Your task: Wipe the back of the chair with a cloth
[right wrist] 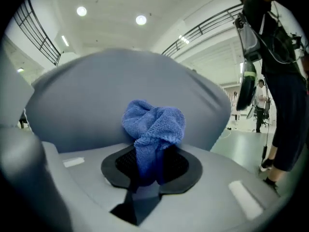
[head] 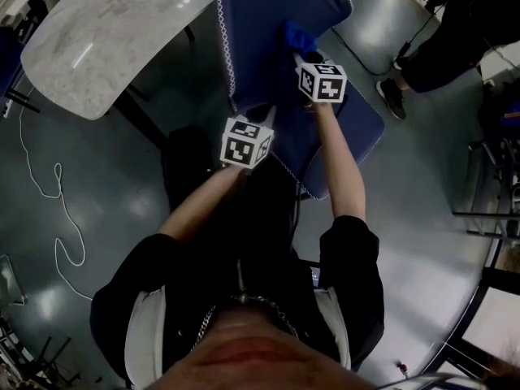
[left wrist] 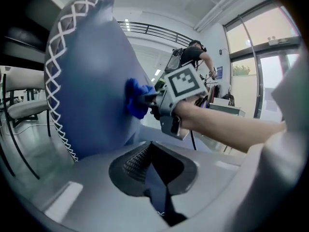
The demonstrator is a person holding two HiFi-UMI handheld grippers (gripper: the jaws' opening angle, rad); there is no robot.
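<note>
The right gripper [right wrist: 149, 170] is clenched on a bunched blue cloth [right wrist: 154, 124], which bulges out ahead of its jaws and presses against the blue chair back [right wrist: 120, 91] straight in front of it. In the left gripper view the same cloth shows as a blue wad squeezed between the tip of that gripper and the padded face of the back, about midway up its height. The left gripper [head: 262, 114] sits lower and nearer the person than the right one, and its jaws are closed on a dark blue fold of the chair's stitched edge [head: 230, 63]; a trace of the white cross-stitching shows in the narrow gap between the jaws in its own view. From the head view the two grippers lie near each other, each with its marker cube [head: 246, 140] facing up, and both forearms reach forward from black sleeves. The chair's seat [head: 357, 128] spreads to the right of and below the right gripper. To the left of the left gripper, well apart, stands a pale marble surface [head: 106, 31], and a white cable [head: 57, 193] loops over the grey floor [head: 422, 218] beyond it. Far to the right of the right gripper a second person [head: 455, 39] in dark trousers stands on the floor.
</note>
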